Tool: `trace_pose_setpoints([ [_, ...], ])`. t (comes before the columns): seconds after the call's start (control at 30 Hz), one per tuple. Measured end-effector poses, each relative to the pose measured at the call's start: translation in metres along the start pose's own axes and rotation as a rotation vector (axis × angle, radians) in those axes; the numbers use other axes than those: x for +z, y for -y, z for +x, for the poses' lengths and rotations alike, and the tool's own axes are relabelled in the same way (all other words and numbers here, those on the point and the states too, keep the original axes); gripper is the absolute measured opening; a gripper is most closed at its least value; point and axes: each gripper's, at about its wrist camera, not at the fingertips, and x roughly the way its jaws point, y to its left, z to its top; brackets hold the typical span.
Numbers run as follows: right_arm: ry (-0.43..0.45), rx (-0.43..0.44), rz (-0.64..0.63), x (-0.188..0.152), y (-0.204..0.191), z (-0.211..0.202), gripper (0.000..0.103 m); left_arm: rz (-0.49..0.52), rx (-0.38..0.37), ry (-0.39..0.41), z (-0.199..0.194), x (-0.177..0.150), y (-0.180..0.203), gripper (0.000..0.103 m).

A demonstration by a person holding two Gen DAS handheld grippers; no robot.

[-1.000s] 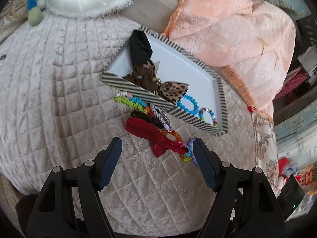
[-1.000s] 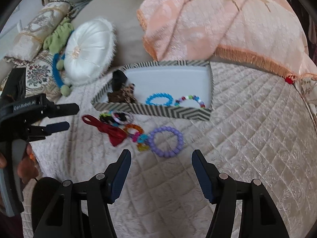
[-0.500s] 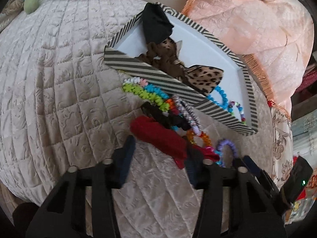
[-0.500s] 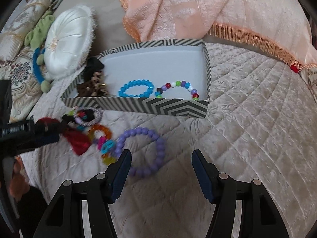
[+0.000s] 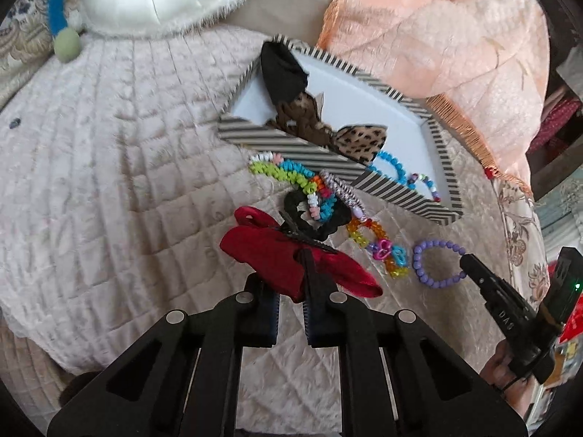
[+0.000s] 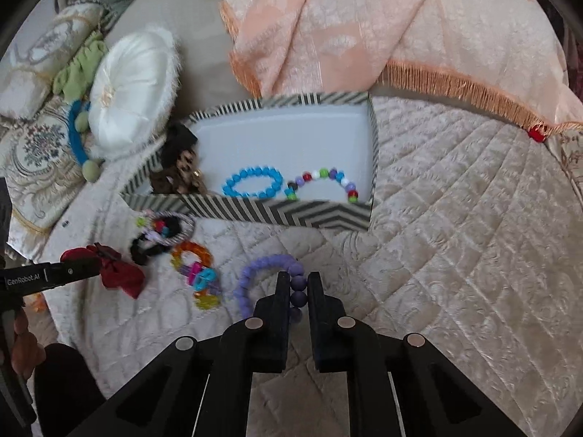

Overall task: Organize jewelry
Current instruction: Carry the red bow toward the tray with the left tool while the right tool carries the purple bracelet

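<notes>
A striped box (image 5: 291,147) (image 6: 328,215) lies on the quilted bed; inside it are a black and a leopard hair bow (image 5: 359,140), a blue bead bracelet (image 6: 253,182) and a multicolour bead bracelet (image 6: 324,178). Before the box lies a pile of colourful bracelets and scrunchies (image 5: 317,196) (image 6: 164,229). My left gripper (image 5: 289,273) is shut on the red bow (image 5: 277,255), which also shows in the right wrist view (image 6: 120,273). My right gripper (image 6: 297,284) is shut on the purple bead bracelet (image 6: 255,276), seen in the left wrist view too (image 5: 433,262).
A white round cushion (image 6: 127,87) and a green and blue plush toy (image 6: 78,134) lie at the back left. A peach fringed blanket (image 6: 400,29) is heaped behind the box. An orange and pink plastic bracelet (image 6: 196,273) lies between the two grippers.
Both grippers moved down and closed: the left on the red bow, the right on the purple bracelet. Both were open one second ago.
</notes>
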Motion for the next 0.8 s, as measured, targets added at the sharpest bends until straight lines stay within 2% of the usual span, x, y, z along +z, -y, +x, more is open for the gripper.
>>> trace_pose_setpoints([
  [0.43, 0.107, 0.036, -0.044, 0.014, -0.018, -0.067, 0.009, 0.036, -0.020, 0.110, -0.051, 0.001, 0.015, 0.009],
  [0.8, 0.166, 0.045, -0.087, 0.025, -0.034, -0.095, 0.009, 0.103, 0.038, 0.180, -0.068, 0.007, 0.036, 0.009],
])
